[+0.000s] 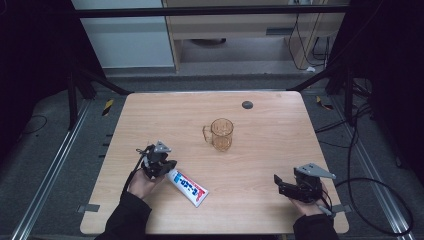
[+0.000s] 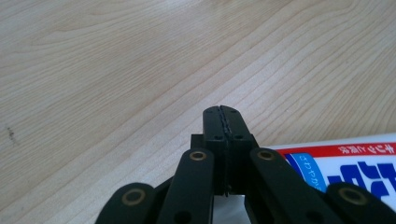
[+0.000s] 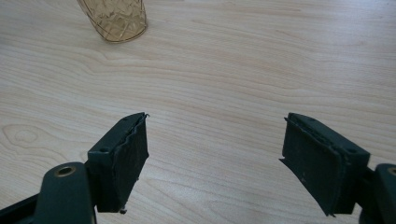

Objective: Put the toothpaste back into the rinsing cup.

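- Left claw point(image 1: 166, 166) sitting low on the surface point(image 1: 270, 145), jaws pressed together, pinching nothing; in the left gripper view its tips are closing on bare wood.
- Right claw point(image 1: 278, 181) hovering near the right front corner, jaws spread wide, empty.
- Surface carrying two things: an amber glass mug point(image 1: 220, 134) standing upright near centre, handle pointing left, and a toothpaste tube point(image 1: 188, 187) lying flat.
- Tube lying just beside the left claw, on its right; long axis running diagonally toward the front edge. Left hand is nearer; likely it needs opening before any grab.
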Demonstrator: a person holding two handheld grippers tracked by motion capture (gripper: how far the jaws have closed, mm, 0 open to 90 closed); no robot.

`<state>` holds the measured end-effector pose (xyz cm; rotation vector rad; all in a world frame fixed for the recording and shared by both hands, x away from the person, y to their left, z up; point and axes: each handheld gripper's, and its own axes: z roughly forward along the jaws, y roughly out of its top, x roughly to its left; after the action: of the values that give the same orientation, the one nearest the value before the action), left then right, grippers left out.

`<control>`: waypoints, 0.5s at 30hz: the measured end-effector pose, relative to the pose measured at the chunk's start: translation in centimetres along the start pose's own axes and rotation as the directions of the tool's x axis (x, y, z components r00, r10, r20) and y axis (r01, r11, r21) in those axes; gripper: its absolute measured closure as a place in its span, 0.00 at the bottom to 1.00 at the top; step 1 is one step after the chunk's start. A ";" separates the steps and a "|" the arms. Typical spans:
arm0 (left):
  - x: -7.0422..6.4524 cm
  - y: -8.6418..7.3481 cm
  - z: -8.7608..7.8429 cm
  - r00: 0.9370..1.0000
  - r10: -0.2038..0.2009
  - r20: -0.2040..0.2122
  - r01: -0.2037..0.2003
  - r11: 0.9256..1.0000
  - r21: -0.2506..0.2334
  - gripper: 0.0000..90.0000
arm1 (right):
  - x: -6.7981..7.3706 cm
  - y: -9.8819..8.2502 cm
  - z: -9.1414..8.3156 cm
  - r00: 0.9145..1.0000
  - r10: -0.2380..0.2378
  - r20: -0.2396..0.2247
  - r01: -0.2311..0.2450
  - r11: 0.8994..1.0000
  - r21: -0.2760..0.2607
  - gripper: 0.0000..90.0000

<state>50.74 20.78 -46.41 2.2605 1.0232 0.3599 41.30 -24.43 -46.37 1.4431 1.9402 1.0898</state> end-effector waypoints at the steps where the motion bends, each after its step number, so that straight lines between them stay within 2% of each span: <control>1: 0.0 -0.1 -0.1 1.000 0.001 0.000 -0.001 1.000 0.000 0.99 | 0.0 0.0 0.0 1.000 0.000 0.000 0.000 1.000 0.001 0.25; 9: -0.6 -1.3 -1.0 1.000 0.016 -0.006 -0.016 1.000 0.007 0.99 | 0.0 0.0 -0.1 1.000 -0.003 0.003 0.003 1.000 -0.002 0.24; 15: -0.7 -2.4 -1.8 1.000 0.004 -0.006 -0.004 1.000 0.017 0.99 | 0.0 0.0 -0.1 1.000 0.000 0.002 0.000 1.000 -0.004 0.24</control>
<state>48.01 22.24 -46.55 2.2776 1.0286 0.3610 41.20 -24.51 -46.29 1.4415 1.9352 1.0913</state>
